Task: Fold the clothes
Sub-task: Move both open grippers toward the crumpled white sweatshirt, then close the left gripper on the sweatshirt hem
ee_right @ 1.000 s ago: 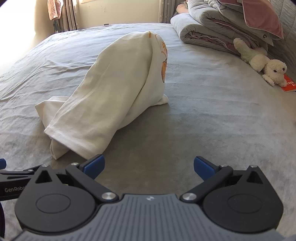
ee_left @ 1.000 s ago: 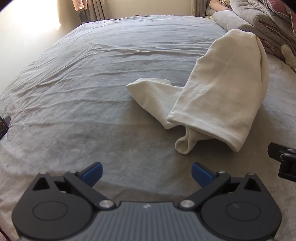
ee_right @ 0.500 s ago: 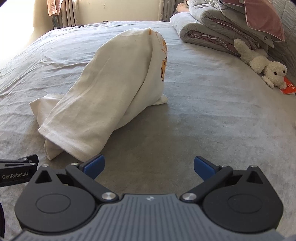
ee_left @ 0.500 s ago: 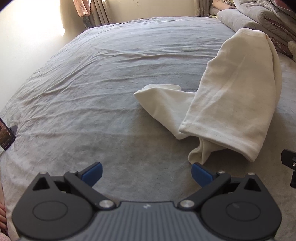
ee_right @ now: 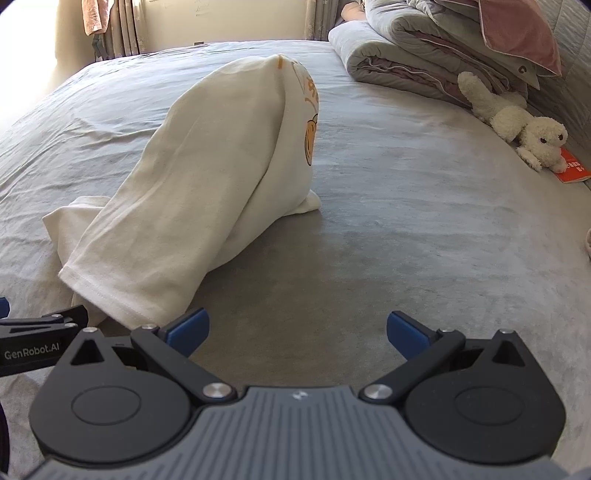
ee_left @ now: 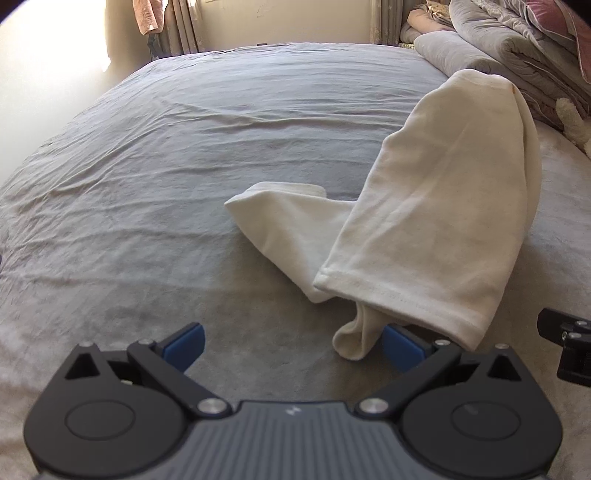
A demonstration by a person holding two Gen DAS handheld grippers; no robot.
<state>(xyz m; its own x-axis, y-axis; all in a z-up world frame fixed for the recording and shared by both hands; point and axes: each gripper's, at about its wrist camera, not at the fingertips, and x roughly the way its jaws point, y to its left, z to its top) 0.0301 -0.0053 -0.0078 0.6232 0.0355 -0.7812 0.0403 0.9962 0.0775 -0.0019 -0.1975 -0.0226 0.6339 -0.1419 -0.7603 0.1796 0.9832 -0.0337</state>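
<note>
A cream T-shirt (ee_left: 424,221) with an orange print lies bunched in a hump on the grey bed (ee_left: 184,147); it also shows in the right wrist view (ee_right: 207,192). My left gripper (ee_left: 291,349) is open and empty, low over the bed, its right fingertip at the shirt's near hem corner. My right gripper (ee_right: 295,332) is open and empty, just right of the hem, its left fingertip close to the cloth. Each gripper's body shows at the other view's edge.
Folded grey and pink quilts (ee_right: 443,48) are stacked at the bed's far right. A white plush dog (ee_right: 517,125) and a red booklet (ee_right: 572,170) lie by them. Curtains and hanging pink cloth (ee_left: 147,18) stand beyond the bed's far edge.
Both grippers have moved forward toward the shirt's near hem. The left gripper's right fingertip now reaches the hem corner. The shirt has not moved.
</note>
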